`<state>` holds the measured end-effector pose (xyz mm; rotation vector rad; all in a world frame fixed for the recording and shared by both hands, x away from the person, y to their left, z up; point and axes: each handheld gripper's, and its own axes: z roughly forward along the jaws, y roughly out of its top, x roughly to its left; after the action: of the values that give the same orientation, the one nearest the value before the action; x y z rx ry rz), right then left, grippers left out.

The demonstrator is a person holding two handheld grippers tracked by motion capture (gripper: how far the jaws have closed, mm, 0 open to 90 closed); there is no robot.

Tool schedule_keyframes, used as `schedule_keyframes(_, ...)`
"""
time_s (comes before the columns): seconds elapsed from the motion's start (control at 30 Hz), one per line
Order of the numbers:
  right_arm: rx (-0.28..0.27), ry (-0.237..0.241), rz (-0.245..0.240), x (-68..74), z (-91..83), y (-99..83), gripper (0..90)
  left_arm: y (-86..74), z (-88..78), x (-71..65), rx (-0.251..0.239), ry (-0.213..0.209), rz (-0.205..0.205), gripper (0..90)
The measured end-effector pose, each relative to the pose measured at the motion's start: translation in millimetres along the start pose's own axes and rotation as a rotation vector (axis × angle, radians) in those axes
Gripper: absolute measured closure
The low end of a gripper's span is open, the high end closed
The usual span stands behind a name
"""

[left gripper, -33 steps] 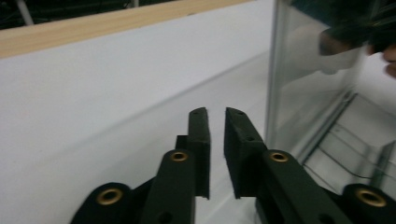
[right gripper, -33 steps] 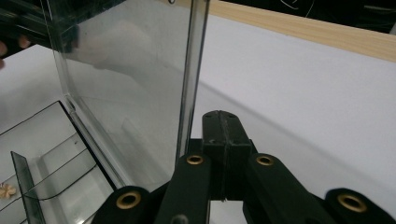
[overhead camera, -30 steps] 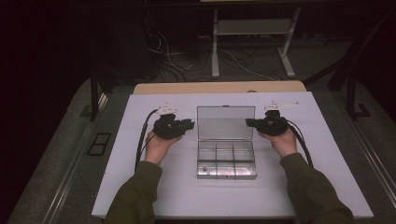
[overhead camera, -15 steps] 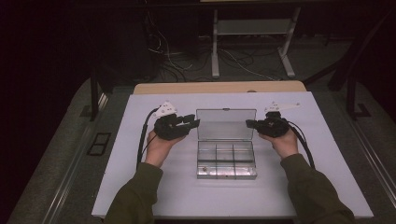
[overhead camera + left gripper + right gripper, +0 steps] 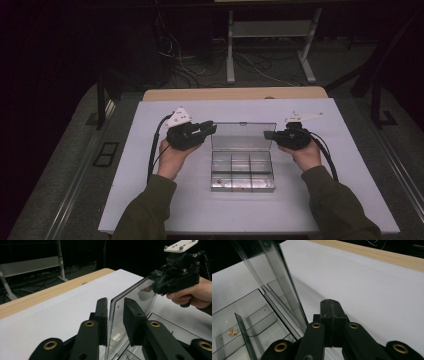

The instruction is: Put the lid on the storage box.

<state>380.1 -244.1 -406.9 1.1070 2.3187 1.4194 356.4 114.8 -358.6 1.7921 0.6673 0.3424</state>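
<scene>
A clear plastic compartment box [image 5: 242, 172] lies in the middle of the white table, its lid [image 5: 243, 136] standing upright at the far side. My left gripper [image 5: 210, 129] is at the lid's left edge. In the left gripper view the lid [image 5: 135, 297] stands between the jaws of the left gripper [image 5: 115, 305]. The jaws have just been closing, and a gap still shows at the right pad [image 5: 131, 315]. My right gripper [image 5: 268, 135] is shut with nothing in it, its tip by the lid's right edge [image 5: 274, 272]. A small golden piece [image 5: 232, 332] lies in one compartment.
The white sheet [image 5: 325, 200] covers the table, with a wooden strip [image 5: 235, 94] along its far edge. Beyond it are a dark floor, loose cables [image 5: 260, 70] and a white table frame [image 5: 272, 30]. A cable trails from each gripper.
My left gripper has risen a little and moved right toward the lid's left edge. The right gripper and the box have stayed put.
</scene>
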Motion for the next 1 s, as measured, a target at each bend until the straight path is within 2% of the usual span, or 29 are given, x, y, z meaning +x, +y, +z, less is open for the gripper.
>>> schedule_keyframes(0.2, -0.012, -0.007, 0.007, -1.9, -11.7, -0.5, 89.5, 0.4, -4.1, -5.5, 0.0, -0.011, 0.011, 76.3)
schedule_keyframes(0.43, -0.024, -0.002, -0.006, 2.4, -36.6, -5.4, 89.5, -2.7, -10.6, -12.9, 0.001, -0.02, 0.023, 76.1)
schedule_keyframes(0.67, -0.024, 0.04, -0.032, 15.0, -58.6, -14.9, 89.5, -5.5, -15.6, -19.5, 0.011, -0.022, 0.036, 74.8)
schedule_keyframes(1.0, -0.035, 0.12, -0.066, 34.4, -70.2, -19.1, 89.5, -11.2, -23.0, -26.0, 0.029, -0.039, 0.033, 73.0)
